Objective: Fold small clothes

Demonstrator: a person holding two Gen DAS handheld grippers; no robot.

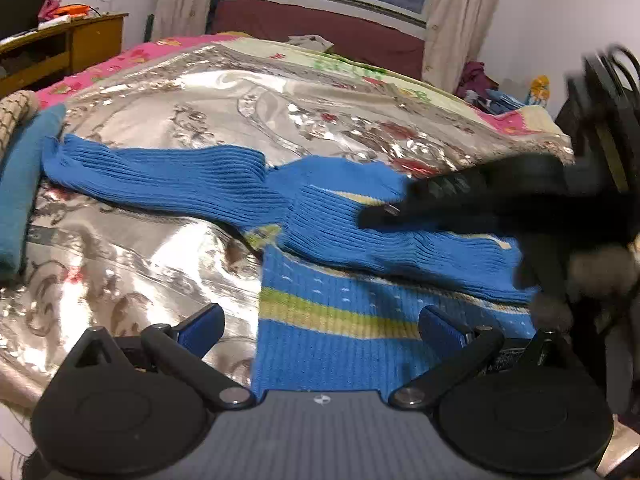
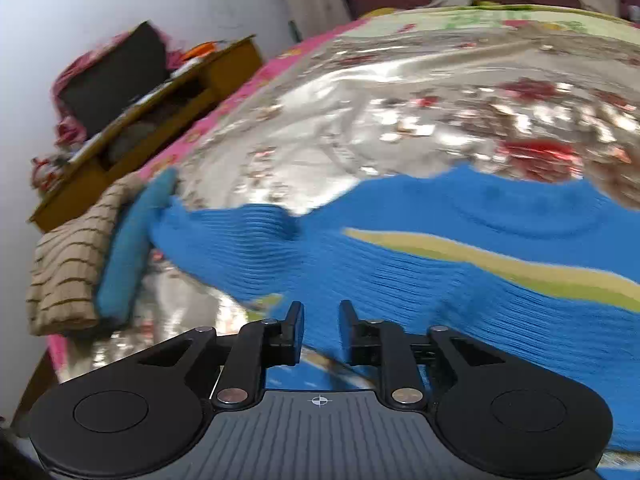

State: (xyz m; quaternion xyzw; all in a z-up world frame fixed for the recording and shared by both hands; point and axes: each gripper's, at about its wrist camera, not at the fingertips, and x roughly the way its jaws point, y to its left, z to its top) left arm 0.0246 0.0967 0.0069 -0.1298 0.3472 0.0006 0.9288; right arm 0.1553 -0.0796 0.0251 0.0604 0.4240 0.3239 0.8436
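Note:
A small blue knit sweater (image 1: 328, 320) with a yellow-green stripe lies on the shiny floral bedspread (image 1: 168, 92). One sleeve (image 1: 160, 176) stretches left; the other sleeve (image 1: 400, 240) is folded across the body. My left gripper (image 1: 320, 330) is open, low over the sweater's lower body, holding nothing. My right gripper (image 1: 380, 216) shows in the left wrist view as a blurred black shape over the folded sleeve. In the right wrist view the right gripper (image 2: 320, 332) has a narrow gap between its jaws, over the sweater (image 2: 400, 264), with nothing gripped.
A folded teal cloth (image 1: 20, 196) and a beige striped cloth (image 2: 68, 264) lie at the bed's left edge. A wooden desk (image 1: 68, 48) stands left. A dark chair (image 1: 608, 120) is at the right. A window and curtains are behind the bed.

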